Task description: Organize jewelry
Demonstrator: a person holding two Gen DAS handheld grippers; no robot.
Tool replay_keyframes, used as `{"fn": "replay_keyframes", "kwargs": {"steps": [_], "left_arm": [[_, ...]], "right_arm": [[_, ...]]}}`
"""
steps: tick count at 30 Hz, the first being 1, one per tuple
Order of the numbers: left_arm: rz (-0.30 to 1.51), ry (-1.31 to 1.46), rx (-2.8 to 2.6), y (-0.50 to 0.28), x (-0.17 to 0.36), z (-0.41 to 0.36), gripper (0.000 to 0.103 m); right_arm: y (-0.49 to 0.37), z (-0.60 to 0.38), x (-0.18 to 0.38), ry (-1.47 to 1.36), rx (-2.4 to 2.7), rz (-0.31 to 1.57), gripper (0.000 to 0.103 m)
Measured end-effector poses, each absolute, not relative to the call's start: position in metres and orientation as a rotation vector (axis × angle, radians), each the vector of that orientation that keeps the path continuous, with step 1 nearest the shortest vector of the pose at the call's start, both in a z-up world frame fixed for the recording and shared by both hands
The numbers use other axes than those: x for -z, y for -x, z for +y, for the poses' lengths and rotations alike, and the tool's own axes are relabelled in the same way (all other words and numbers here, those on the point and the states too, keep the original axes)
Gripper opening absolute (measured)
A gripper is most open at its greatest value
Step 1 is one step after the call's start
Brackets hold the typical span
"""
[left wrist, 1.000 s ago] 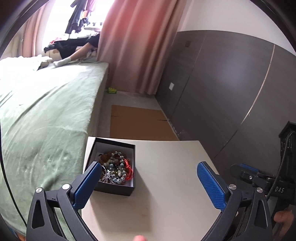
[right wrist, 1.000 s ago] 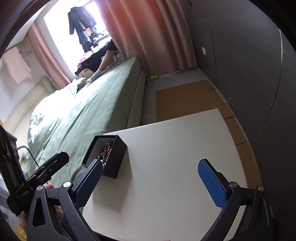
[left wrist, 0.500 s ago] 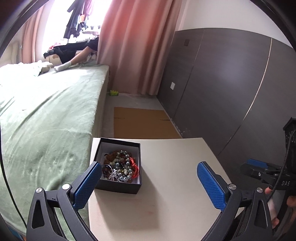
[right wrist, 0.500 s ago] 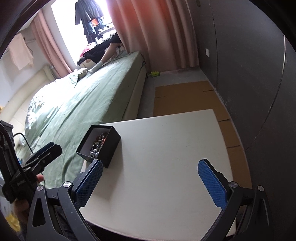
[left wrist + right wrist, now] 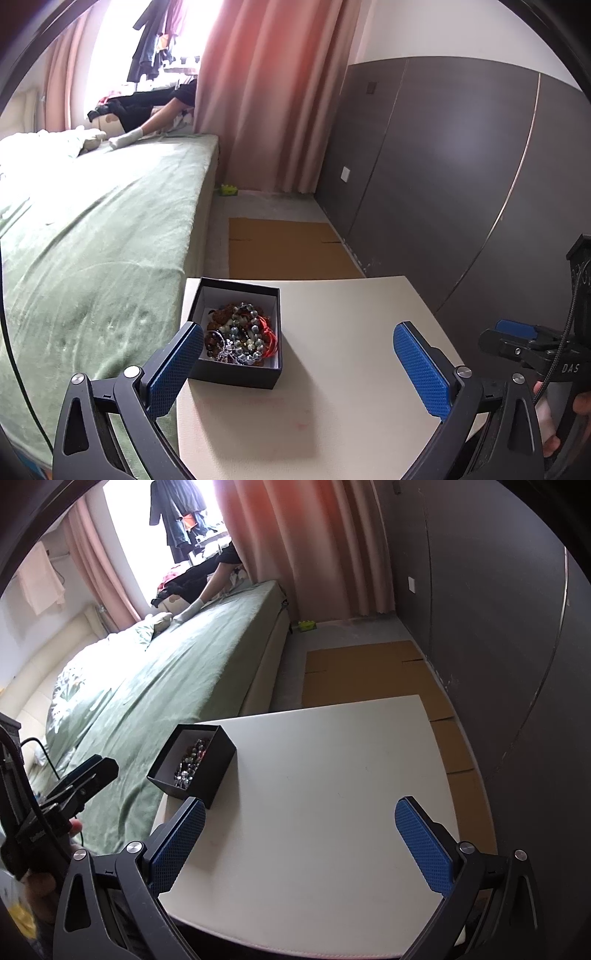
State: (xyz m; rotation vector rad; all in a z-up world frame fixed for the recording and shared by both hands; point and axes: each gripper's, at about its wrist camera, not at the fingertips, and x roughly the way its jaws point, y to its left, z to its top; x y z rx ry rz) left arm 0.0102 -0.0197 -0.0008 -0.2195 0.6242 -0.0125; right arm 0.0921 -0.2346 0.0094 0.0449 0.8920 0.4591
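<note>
A: Where is the jewelry?

B: In the left wrist view, a tangle of beads and chains [image 5: 239,334] lies inside a black box [image 5: 236,376], a little left of the centre of the frame. The box has no lid on it. It stands on the pale table [image 5: 332,387], near the table's left edge, just beside the green bed [image 5: 92,240].

A: And the left gripper [image 5: 299,363]?

B: Its blue fingers [image 5: 421,371] are spread wide and hold nothing. The left finger overlaps the near left corner of the box in the picture; I cannot tell if it touches.

A: What does the right wrist view show?

B: The same box [image 5: 207,771] at the left of centre, at the table's [image 5: 332,812] left side. The right gripper [image 5: 300,843] is also wide apart and empty, low in the frame over the near part of the table.

A: Anything else?

B: Cardboard [image 5: 288,251] lies on the floor behind the table, and pink curtains [image 5: 273,92] hang in the upper middle.
</note>
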Motion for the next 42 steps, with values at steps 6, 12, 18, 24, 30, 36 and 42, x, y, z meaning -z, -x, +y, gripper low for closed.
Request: {"fn": "replay_keyframes", "kwargs": {"steps": [6,12,18,24,30,36,42], "left_arm": [[0.627,0.214,0.017,-0.0107,0.0009,-0.0216,0.102],[0.616,0.211,0.013,-0.0102,-0.0011,-0.0197,0.102],[0.607,0.213,0.01,-0.0091,-0.0024,-0.0194,0.102],[0.606,0.222,0.014,-0.009,-0.0031,-0.0189,0.102],[0.612,0.229,0.006,-0.0108,-0.0032,-0.0172,0.102],[0.609,0.213,0.004,-0.0102,-0.0036,-0.0198,0.102],[0.622,0.21,-0.009,-0.0136,-0.002,-0.0203,0.102]], "right_arm": [[-0.0923,-0.236,-0.0101,-0.049,-0.46,0.885,0.103],[-0.093,-0.2375,-0.0093,-0.055,-0.457,0.887,0.103],[-0.0931,-0.2376,-0.0094,-0.058,-0.456,0.888,0.103],[-0.0923,-0.2364,-0.0099,-0.052,-0.452,0.887,0.103],[-0.0924,-0.2363,-0.0098,-0.052,-0.452,0.887,0.103],[-0.0926,-0.2364,-0.01,-0.053,-0.452,0.887,0.103],[-0.0928,-0.2361,-0.0101,-0.051,-0.45,0.888,0.103]]}}
